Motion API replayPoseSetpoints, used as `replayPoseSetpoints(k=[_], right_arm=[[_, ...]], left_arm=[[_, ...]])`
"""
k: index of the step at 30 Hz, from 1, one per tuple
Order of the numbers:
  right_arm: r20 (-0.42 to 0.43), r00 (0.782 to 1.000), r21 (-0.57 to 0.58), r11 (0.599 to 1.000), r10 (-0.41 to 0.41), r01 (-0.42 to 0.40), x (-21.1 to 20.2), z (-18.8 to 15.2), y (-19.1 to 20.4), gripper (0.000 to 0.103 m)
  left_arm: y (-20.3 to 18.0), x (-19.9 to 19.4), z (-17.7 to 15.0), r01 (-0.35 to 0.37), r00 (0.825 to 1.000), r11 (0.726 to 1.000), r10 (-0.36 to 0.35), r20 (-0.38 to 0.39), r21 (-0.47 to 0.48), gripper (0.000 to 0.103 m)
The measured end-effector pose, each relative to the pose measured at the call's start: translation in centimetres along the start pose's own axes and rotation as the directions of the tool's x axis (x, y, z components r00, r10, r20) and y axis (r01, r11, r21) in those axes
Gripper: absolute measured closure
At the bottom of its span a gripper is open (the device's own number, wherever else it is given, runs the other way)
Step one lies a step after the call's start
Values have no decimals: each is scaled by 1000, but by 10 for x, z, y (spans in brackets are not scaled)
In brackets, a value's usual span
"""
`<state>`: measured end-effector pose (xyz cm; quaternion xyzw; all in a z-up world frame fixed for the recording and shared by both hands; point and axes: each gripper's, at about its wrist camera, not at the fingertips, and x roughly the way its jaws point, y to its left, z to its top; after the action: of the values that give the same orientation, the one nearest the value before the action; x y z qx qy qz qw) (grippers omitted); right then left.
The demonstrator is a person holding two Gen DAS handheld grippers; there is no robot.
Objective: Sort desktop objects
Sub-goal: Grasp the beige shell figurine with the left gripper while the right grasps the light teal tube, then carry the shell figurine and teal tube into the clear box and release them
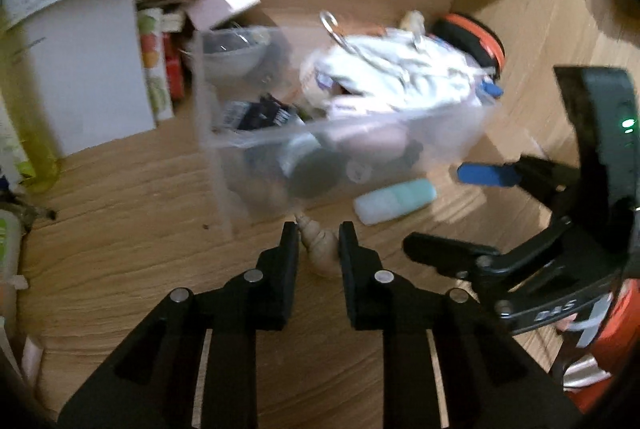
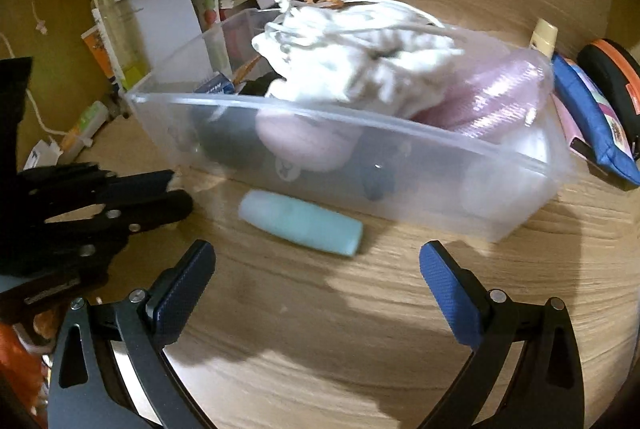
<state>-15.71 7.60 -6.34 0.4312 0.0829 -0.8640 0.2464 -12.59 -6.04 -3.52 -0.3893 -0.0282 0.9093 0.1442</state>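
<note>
— Wood-grain desk (image 1: 120, 269) fills both views, cluttered along the back. What sits in the middle?

— One clear plastic bin (image 2: 400, 165), packed: a white drawstring bag (image 2: 352, 53) heaped on top, pink things under it, dark items at the bottom.

— And loose on the desk?

— A pale mint tube (image 2: 300, 221) lies on its side just in front of the bin's near wall. In the left wrist view a small tan spiral shell (image 1: 320, 249) shows at lower centre.

— Is the left gripper (image 1: 319, 237) holding it?

— Yes, its black fingers are pressed in on the shell from both sides, close to the bin's near corner.

— The right gripper (image 2: 316, 261)?

— Its blue-padded fingers stand wide apart with nothing between them, lower in the frame than the mint tube. Nothing touches it.

— Anything beyond the bin?

— A blue pouch (image 2: 596, 133) and a black-and-orange case (image 2: 612, 77) at the right edge, boxes and papers at upper left.
</note>
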Motion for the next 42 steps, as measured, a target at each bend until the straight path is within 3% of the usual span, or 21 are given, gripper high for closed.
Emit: replayPoseSetpoints(k=[4, 6, 11, 18, 25, 30, 42], right_arm=[[-28, 1000, 62, 998, -4, 5, 10, 6, 5, 1], [-39, 999, 97, 995, -13, 17, 15, 8, 5, 1], [-47, 997, 103, 993, -58, 63, 21, 10, 7, 4], [-24, 992, 27, 992, -123, 124, 21, 8, 19, 32], [-14, 995, -17, 995, -97, 97, 13, 0, 21, 32], [38, 995, -43, 995, -92, 93, -9, -13, 21, 32], [120, 992, -18, 998, -51, 54, -50, -27, -8, 32]], left_arm=[[-1, -10, 2, -16, 998, 1000, 16, 57, -4, 84], [1, -15, 2, 9, 997, 1000, -8, 70, -6, 84], [2, -19, 2, -6, 995, 1000, 7, 101, -6, 84], [4, -22, 0, -6, 993, 1000, 7, 120, -12, 84], [7, -20, -1, -4, 993, 1000, 7, 115, -26, 84], [7, -19, -1, -11, 993, 1000, 14, 114, -27, 84], [-6, -16, 1, -34, 994, 999, 33, 101, 10, 84]])
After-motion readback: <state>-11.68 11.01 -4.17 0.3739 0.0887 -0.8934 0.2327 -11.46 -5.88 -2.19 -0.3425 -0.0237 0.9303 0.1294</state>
